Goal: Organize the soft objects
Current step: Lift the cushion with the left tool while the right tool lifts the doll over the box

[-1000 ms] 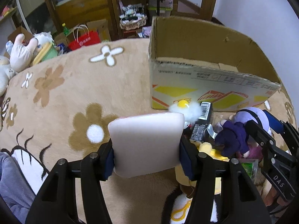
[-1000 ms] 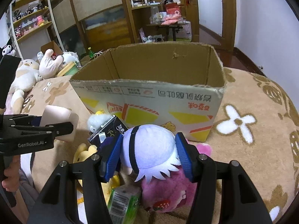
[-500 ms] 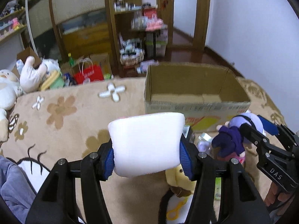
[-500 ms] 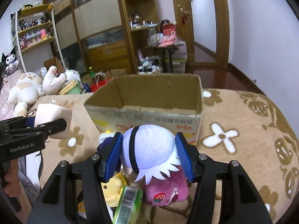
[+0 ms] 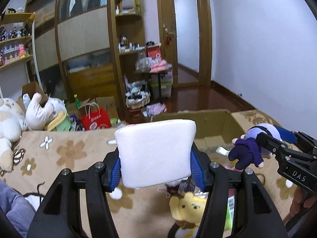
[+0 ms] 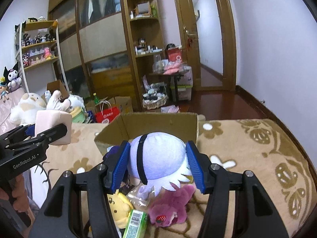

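Observation:
My left gripper [image 5: 155,168] is shut on a pale pink, block-shaped soft cushion [image 5: 154,150], held up above the flowered blanket. My right gripper [image 6: 156,164] is shut on a plush doll with a lavender-white head [image 6: 158,158] and a dark purple body [image 5: 246,152]. Both are lifted in front of an open cardboard box [image 6: 158,123] that stands on the bed; the box [image 5: 210,121] lies behind the cushion in the left wrist view. Below the grippers lie a yellow bear plush [image 5: 188,206], a magenta plush [image 6: 172,206] and a green packet [image 6: 135,224].
The beige flowered blanket [image 6: 247,158] spreads right of the box. Large white plush toys [image 5: 11,119] sit at the bed's left edge. Past the bed are a red bag [image 5: 96,118], shelves, a wooden cabinet and a doorway. A person's grey sleeve [image 5: 13,208] shows at lower left.
Both grippers have risen with their toys and tilted up. The box and the pile of toys have dropped lower in both views, and more of the room shows.

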Motion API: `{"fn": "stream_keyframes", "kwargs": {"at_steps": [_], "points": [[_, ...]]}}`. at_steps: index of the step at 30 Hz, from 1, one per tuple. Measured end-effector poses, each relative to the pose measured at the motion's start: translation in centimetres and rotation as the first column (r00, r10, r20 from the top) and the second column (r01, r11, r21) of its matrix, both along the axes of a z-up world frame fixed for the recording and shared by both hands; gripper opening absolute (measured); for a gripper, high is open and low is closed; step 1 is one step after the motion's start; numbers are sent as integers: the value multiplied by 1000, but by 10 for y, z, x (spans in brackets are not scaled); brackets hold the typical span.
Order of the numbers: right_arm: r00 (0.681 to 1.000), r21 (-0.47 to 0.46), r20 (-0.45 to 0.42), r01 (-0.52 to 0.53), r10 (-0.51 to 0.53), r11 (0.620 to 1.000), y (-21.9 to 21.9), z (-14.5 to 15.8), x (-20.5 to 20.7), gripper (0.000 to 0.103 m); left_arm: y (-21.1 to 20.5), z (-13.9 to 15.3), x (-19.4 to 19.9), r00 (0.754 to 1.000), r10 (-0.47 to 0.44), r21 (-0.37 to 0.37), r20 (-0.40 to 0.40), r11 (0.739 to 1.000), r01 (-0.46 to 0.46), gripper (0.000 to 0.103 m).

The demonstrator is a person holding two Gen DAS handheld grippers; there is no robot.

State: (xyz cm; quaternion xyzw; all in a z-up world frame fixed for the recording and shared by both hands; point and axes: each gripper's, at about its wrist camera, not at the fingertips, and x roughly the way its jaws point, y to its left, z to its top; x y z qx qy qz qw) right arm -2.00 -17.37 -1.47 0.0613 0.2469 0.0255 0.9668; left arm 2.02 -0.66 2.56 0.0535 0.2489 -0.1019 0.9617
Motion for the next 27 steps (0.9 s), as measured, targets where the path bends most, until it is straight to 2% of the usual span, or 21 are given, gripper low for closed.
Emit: {"fn": "stream_keyframes", "kwargs": {"at_steps": [9, 14, 27], "points": [[999, -7, 43, 13, -13, 1000, -10, 15, 18, 61, -13, 17, 19, 998, -29, 2, 56, 1000, 29, 57], [998, -22, 55, 10, -8, 1000, -12, 15, 33, 61, -25, 15, 37, 996, -51, 47, 68, 998, 47, 58], [1000, -36, 30, -5, 6, 999, -17, -5, 70, 61, -46, -8, 85, 998, -64, 72, 20, 995, 62, 59]]}}
